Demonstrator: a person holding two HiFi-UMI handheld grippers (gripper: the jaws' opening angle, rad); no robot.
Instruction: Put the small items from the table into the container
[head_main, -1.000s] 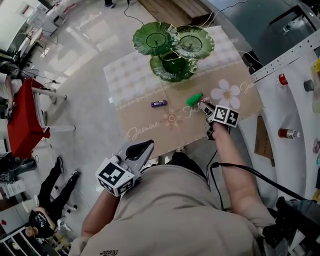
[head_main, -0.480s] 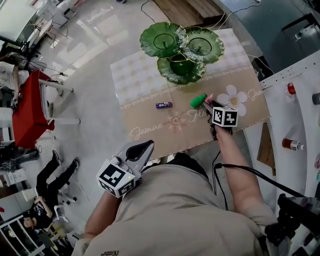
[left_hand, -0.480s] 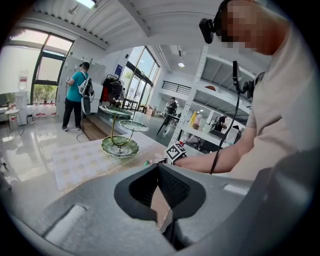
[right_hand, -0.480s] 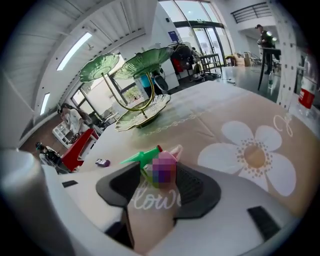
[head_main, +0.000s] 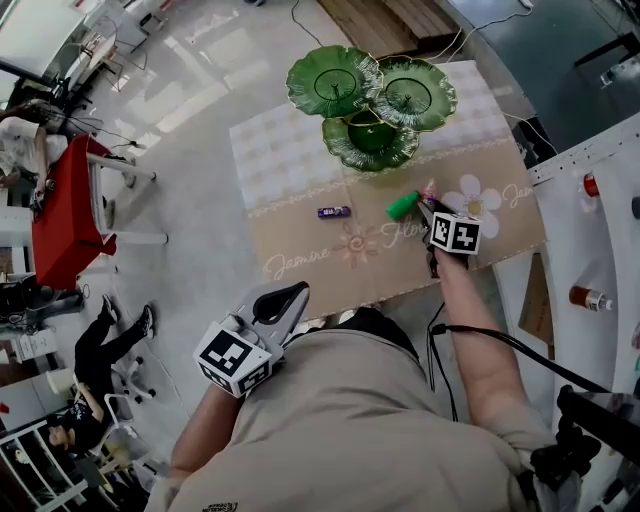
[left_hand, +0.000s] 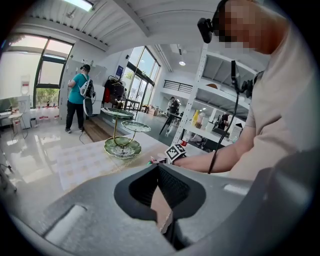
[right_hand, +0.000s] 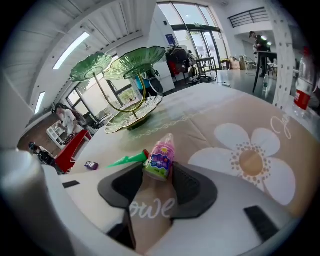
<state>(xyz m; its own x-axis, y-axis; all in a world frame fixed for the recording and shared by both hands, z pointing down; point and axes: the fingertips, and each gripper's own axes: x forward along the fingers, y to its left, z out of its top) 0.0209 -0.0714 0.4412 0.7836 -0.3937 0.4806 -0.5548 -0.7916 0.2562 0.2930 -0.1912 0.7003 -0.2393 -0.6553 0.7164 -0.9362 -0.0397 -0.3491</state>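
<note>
My left gripper (head_main: 288, 298) hangs off the near edge of the table (head_main: 290, 160), jaws together on nothing. On the cloth lie a small purple item (head_main: 333, 212) and, further right, a green cone (head_main: 403, 206). Just beside the cone, my right gripper (head_main: 428, 206) is closing around a pink sweet (right_hand: 161, 159) without pinching it yet, near the green tiered dish (head_main: 372, 100).

My left hand-held gripper (head_main: 290, 297) is pulled in close by my waist, angled slightly down, jaws together, nothing in them. My left arm (head_main: 195, 440) is bent at my side. My right arm (head_main: 470, 330) is stretched forward. My right hand-held gripper (head_main: 428, 205) is pitched down, jaws closing with the small pink bottle (right_hand: 161, 159) between the tips, no firm squeeze visible.
</note>
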